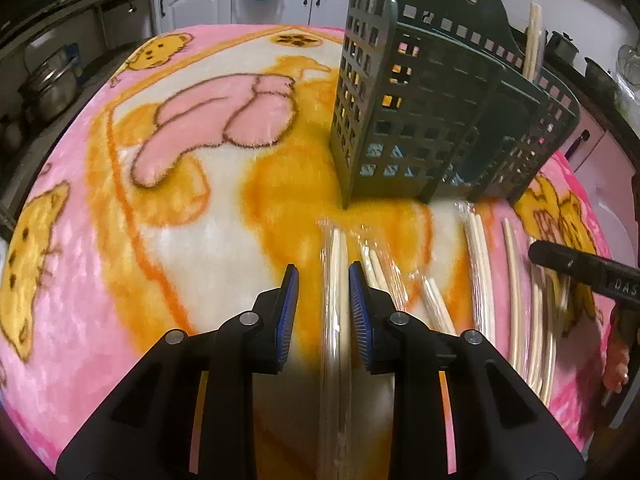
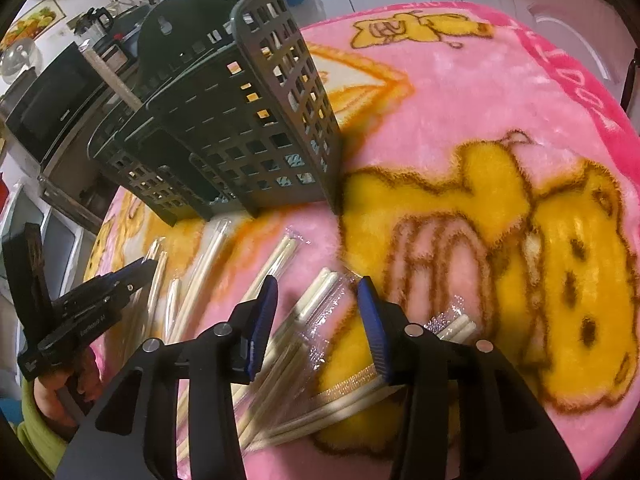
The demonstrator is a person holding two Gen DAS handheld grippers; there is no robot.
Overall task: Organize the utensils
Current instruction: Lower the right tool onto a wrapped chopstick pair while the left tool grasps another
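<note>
Blue-padded left gripper is straddling a plastic-wrapped pair of pale wooden chopsticks, its jaws narrow but not visibly pinching. Right gripper is hanging half-spread over more wrapped chopsticks lying on the pink bear-patterned blanket, near the dark green slotted plastic utensil holder.

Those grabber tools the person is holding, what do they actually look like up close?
Each is a matte black plastic tool with two angular fingers joined by round silver pivot pins. The left gripper and right gripper both have ribbed blue pads lining the inner faces of the fingers. White lettering is printed on the black bodies, too blurred to read fully. A yellow-green sleeve shows at the person's left arm.
</note>
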